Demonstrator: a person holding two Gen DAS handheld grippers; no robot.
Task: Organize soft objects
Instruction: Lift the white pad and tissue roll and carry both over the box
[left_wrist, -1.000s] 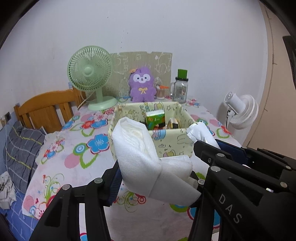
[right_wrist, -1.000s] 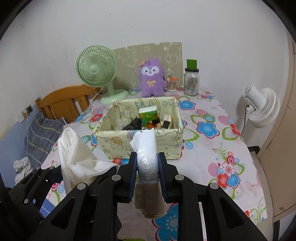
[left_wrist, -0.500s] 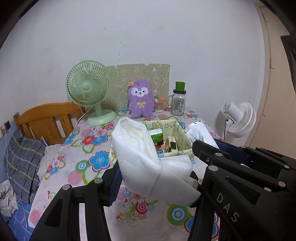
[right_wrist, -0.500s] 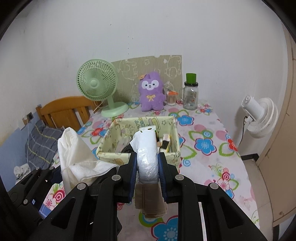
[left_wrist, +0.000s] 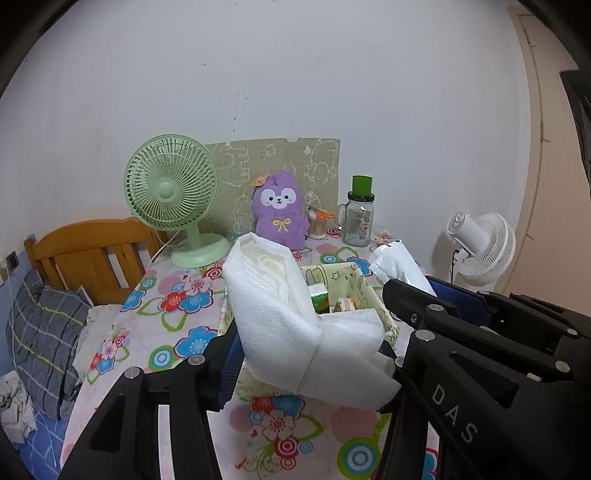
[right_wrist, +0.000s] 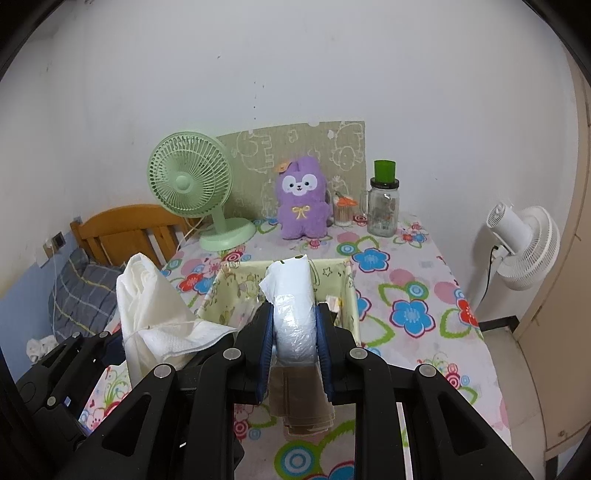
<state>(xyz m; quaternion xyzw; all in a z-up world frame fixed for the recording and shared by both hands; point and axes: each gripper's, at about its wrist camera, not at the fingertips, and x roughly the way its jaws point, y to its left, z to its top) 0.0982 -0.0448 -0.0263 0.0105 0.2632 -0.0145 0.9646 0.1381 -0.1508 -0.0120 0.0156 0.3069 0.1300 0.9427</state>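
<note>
My left gripper (left_wrist: 314, 354) is shut on a folded white paper towel wad (left_wrist: 280, 302), held above the flowered table. It also shows in the right wrist view (right_wrist: 147, 306). My right gripper (right_wrist: 295, 332) is shut on a white tissue pack in clear plastic (right_wrist: 293, 302), with brown paper hanging below it. The pack also shows in the left wrist view (left_wrist: 397, 260). A pale yellow fabric box (right_wrist: 352, 291) stands just beyond both grippers, with small items inside. A purple plush toy (right_wrist: 303, 199) sits at the table's back.
A green desk fan (right_wrist: 192, 181) stands at the back left, a glass jar with green lid (right_wrist: 384, 206) at the back right. A wooden chair (left_wrist: 88, 254) and a bed with grey pillow (left_wrist: 40, 332) are left. A white floor fan (right_wrist: 524, 243) stands right of the table.
Both grippers have lifted and drawn back with their loads. The fabric box and table now sit lower and farther in both views.
</note>
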